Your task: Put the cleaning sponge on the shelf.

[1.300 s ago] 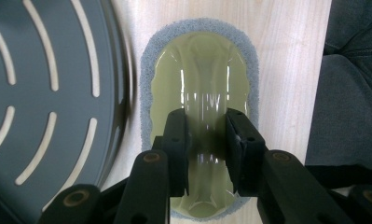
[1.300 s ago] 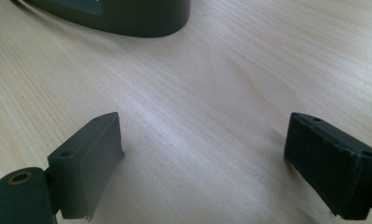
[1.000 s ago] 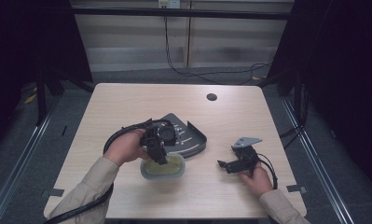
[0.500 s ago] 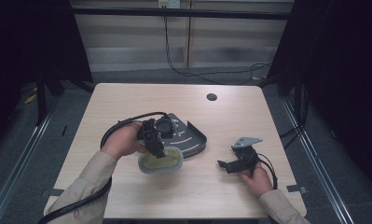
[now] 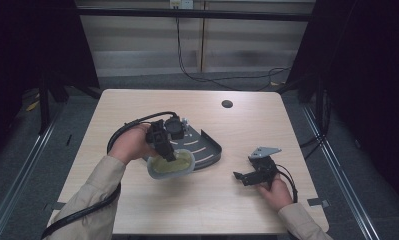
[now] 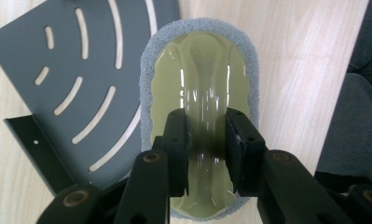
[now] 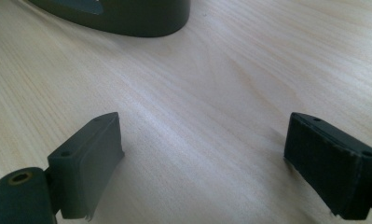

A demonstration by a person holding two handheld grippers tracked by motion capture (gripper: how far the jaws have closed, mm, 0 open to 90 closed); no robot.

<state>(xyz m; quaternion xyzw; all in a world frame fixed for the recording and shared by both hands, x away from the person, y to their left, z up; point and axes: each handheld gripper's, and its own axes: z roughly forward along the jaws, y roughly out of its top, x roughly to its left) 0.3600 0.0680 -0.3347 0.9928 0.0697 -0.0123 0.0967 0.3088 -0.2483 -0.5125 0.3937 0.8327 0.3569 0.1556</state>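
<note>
**Scrubber clamped in the left gripper beside the grey shelf; right gripper open over bare wood**

At the left of the high view, the left gripper [image 5: 163, 145] is held by a hand [image 5: 129, 144] in a beige sleeve, with its black cable looped behind. Its jaws are clamped on the raised central ridge of an oval scrubber with a glossy yellow-green plastic back and a grey sponge rim [image 5: 171, 163]. In the left gripper view the two black pads [image 6: 176, 135] are seen pressed against that ridge from both sides. The scrubber is seen partly over the near edge of a dark grey, quarter-round metal corner shelf with curved slots [image 5: 207, 148], which lies on the light wooden table [image 5: 137, 210]; whether the sponge touches the shelf cannot be told. Well apart to the right, the right gripper [image 5: 242, 176] is held low over the table, its jaws spread wide with only bare wood between them. The shelf's dark wall [image 7: 127, 18] is seen ahead of it.
</note>
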